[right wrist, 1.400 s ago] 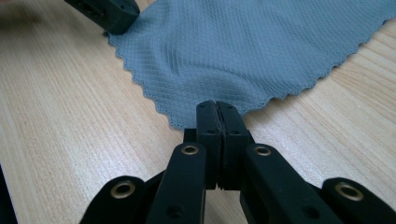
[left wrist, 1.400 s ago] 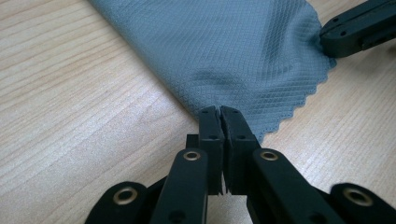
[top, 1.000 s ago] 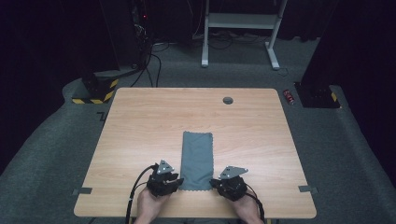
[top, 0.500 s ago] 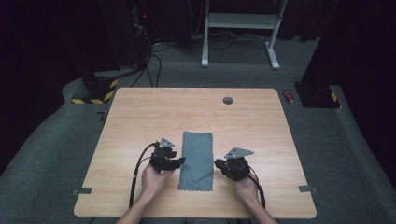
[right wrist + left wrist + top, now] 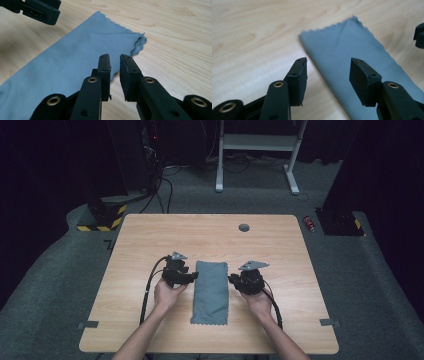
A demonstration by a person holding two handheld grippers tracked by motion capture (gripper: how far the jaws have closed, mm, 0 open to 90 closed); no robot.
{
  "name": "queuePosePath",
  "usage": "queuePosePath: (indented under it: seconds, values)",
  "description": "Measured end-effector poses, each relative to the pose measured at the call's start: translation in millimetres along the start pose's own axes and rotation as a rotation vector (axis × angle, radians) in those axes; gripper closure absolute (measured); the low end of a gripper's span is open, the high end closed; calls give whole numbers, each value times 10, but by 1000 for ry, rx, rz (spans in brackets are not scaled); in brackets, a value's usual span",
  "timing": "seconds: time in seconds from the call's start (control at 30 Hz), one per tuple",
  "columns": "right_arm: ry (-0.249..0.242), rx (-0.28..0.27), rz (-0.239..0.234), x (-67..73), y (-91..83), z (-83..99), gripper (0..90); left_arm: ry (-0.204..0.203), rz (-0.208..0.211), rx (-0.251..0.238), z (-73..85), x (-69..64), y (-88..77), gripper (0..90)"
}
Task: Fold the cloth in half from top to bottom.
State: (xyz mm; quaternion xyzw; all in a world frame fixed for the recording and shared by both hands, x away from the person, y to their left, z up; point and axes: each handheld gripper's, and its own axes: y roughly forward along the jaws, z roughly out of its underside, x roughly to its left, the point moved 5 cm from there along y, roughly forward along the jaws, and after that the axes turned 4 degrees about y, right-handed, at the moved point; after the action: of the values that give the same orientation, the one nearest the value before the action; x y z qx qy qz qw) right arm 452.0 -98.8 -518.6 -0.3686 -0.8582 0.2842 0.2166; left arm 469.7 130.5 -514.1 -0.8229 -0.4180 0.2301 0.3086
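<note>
Tabletop (image 5: 150,245) of pale wood carries everything here, and both tongs are held low over its near half. Between them lies a grey-blue cloth (image 5: 210,291), folded into a long narrow strip with pinked short edges, its length running away from the person. It rests flat on the wood, gripped by neither tool.

On the cloth's left side, the left gripper (image 5: 195,276) is held in the person's left hand (image 5: 167,295), its tips pointing inward at the strip's far half. In the left gripper view (image 5: 328,75) its jaws stand well apart with nothing between the pads; one jaw hangs over bare wood and the other over the cloth's long edge. They have just been opening, though the widening has now all but stopped.

On the cloth's right side, the right gripper (image 5: 232,280) sits in the right hand (image 5: 260,304), also aimed inward. In the right gripper view (image 5: 115,65) its jaws show a narrow gap and have just been opening. Nothing is clamped; the cloth's scalloped far corner (image 5: 140,42), slightly lifted, lies just beyond the tips. Whether the pads brush the fabric is hard to say.

A small dark round fitting (image 5: 244,227) sits well beyond both tongs, near the table's far edge.
</note>
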Motion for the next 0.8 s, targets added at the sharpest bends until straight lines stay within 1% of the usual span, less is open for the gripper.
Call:
queuePosePath:
  seconds: [0.07,0.1,0.13,0.2,0.23,0.27,0.3,0.33,0.4,0.43,0.47,0.5,0.53,0.6,0.63,0.67,0.73,0.77,0.8]
  values:
    - [19,1,5,-50,52,-44,776,-3,-16,14,-41,43,59,485]
    - [25,0,10,-73,80,-70,773,-7,-25,12,-59,62,89,488]
    - [33,-4,17,-92,102,-91,771,-17,-28,1,-71,85,114,491]
    - [43,5,28,-128,161,-131,762,-59,-23,-2,-73,130,192,495]
    - [47,5,38,-146,198,-154,757,-63,-27,11,-69,147,223,495]
    - [53,9,42,-155,220,-166,754,-61,-35,34,-69,163,268,493]
    - [61,4,47,-167,245,-177,748,-64,-41,40,-79,169,307,488]
    - [70,11,49,-182,277,-185,740,-62,-46,45,-97,177,331,487]
    - [77,19,59,-211,335,-205,729,-68,-49,24,-154,186,361,486]
    - [90,23,66,-220,364,-222,716,-63,-53,31,-173,192,376,482]
    - [87,23,69,-233,383,-237,702,-55,-61,37,-195,198,396,479]
    - [97,18,78,-243,402,-254,685,-50,-68,39,-215,205,415,477]
    - [109,10,89,-258,422,-265,666,-56,-71,28,-226,211,431,475]
    - [145,30,91,-301,480,-281,657,-82,-66,27,-228,235,484,476]
    - [148,34,100,-323,506,-295,655,-83,-79,52,-220,260,531,476]
    - [153,39,109,-340,534,-319,651,-79,-89,62,-216,276,553,474]
    - [155,29,125,-355,564,-350,646,-88,-98,57,-221,311,591,475]
    - [161,45,124,-360,597,-366,645,-88,-99,57,-226,320,595,476]
    - [157,45,129,-365,617,-377,645,-85,-103,55,-235,324,602,478]
